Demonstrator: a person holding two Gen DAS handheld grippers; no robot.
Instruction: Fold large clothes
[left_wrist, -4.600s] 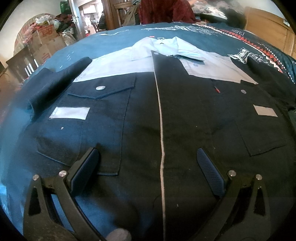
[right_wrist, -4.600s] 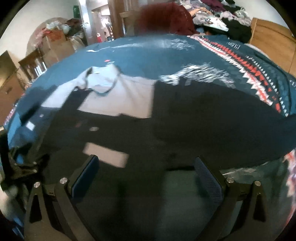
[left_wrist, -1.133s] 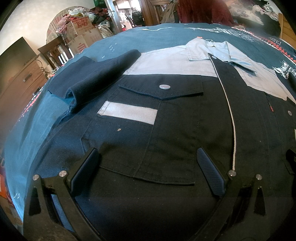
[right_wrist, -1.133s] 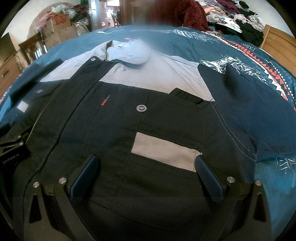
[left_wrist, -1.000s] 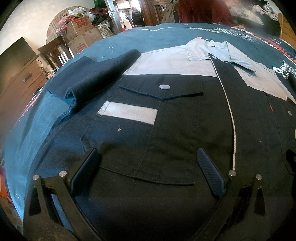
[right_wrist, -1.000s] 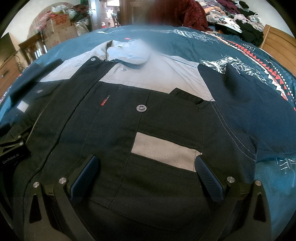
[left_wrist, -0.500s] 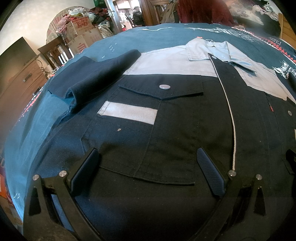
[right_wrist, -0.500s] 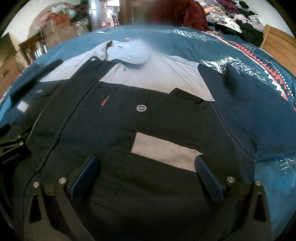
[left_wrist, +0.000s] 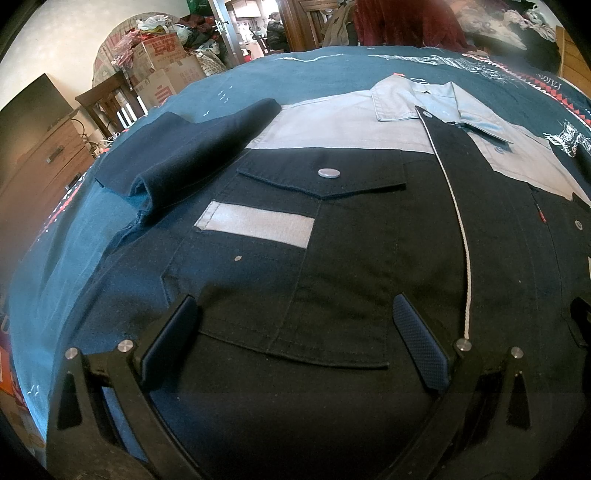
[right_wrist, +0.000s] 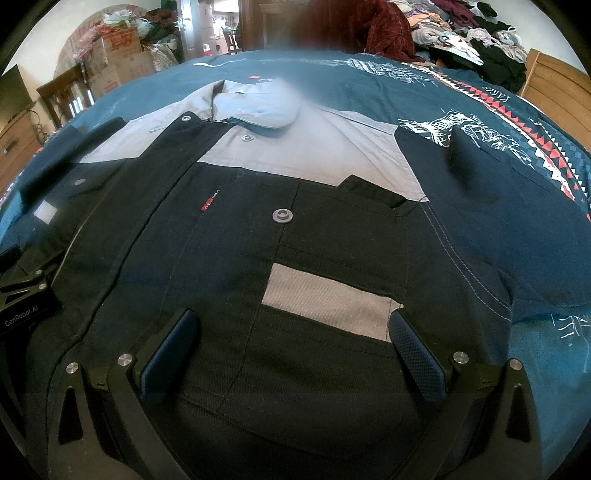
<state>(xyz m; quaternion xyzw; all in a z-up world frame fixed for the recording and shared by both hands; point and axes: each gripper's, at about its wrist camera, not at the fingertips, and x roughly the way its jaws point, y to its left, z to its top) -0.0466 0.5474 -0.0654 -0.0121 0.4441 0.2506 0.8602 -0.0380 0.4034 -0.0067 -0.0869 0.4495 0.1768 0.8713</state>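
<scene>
Jacket (left_wrist: 369, 258) lies flat, front up, spread on the bedspread (left_wrist: 258, 85) — dark navy/black body, grey yoke and collar (left_wrist: 413, 98) at the far end, placket with a pale edge running down the middle. Chest pocket (left_wrist: 295, 280) on the left-wrist side has its flap snapped with a silver snap (left_wrist: 328, 172) and a grey patch (left_wrist: 255, 223) below; the other pocket (right_wrist: 325, 325) has a grey patch (right_wrist: 328, 301) too, snap (right_wrist: 282, 216) showing, flap folded up. Left sleeve (left_wrist: 199, 151) is bunched and lies out to the side on the bedspread; right sleeve (right_wrist: 491, 206) spreads out flat to the other side. Left gripper (left_wrist: 295, 332) hangs low over the lower front, jaws wide apart, holding nothing; pads (left_wrist: 421, 343) straddle the pocket's bottom. Right gripper (right_wrist: 293, 347) likewise — spread wide, empty, low over the other pocket. Left gripper body also shows at the left edge of the right wrist view. Beyond: cardboard boxes (left_wrist: 162, 70), a wooden chair (left_wrist: 110, 103), a clothes pile (right_wrist: 461, 33), a wooden headboard (right_wrist: 554, 81).
</scene>
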